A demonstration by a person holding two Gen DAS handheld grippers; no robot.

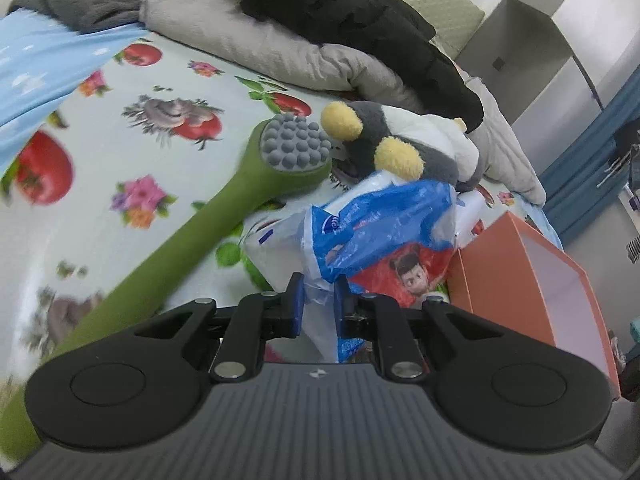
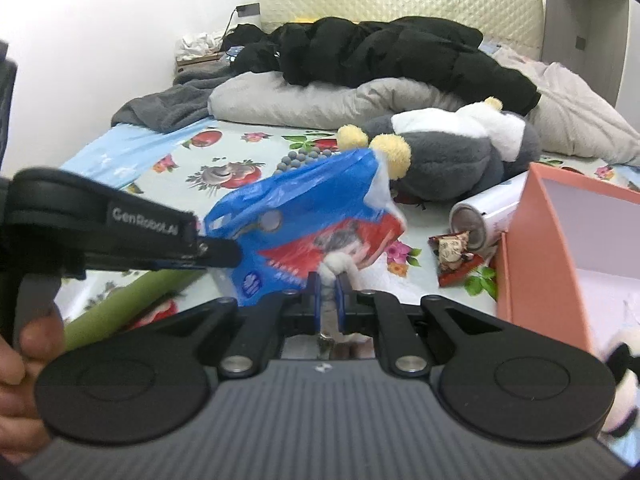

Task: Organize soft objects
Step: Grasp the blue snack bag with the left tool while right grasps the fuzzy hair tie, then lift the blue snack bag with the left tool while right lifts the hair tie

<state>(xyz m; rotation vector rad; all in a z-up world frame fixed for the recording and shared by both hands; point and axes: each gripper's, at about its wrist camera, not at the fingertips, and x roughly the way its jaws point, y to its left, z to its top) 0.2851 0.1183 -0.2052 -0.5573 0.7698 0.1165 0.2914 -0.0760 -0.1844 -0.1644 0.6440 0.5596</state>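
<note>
A bed fills both views, its sheet [image 1: 120, 168] printed with tomatoes and flowers, a quilted cream headboard [image 2: 400, 4] at the far end against a white wall. Across the far half lie a grey duvet [image 2: 320, 104], a black puffer jacket [image 2: 380, 52] on top of it, and a dark grey fleece blanket [image 2: 160, 106] at the left. Nearer sits a grey-and-white plush toy [image 2: 448, 156] with yellow ears, lying on its side.

At the right edge stands an open orange box [image 2: 532, 248] with a pale inside — what little of its floor shows looks bare. Just beside it lie a white can [image 2: 484, 216] on its side and a small red snack packet [image 2: 456, 252].

The blue, white and red plastic bag [image 2: 312, 216] (crumpled, with a cartoon face printed on it) hangs just above the sheet, pinched from both sides: the left gripper [image 1: 318, 300] is clamped on its white lower edge, the right gripper [image 2: 327, 292] on a white fold. A green long-handled massager [image 1: 224, 216] with grey nubs lies beside the bag.
</note>
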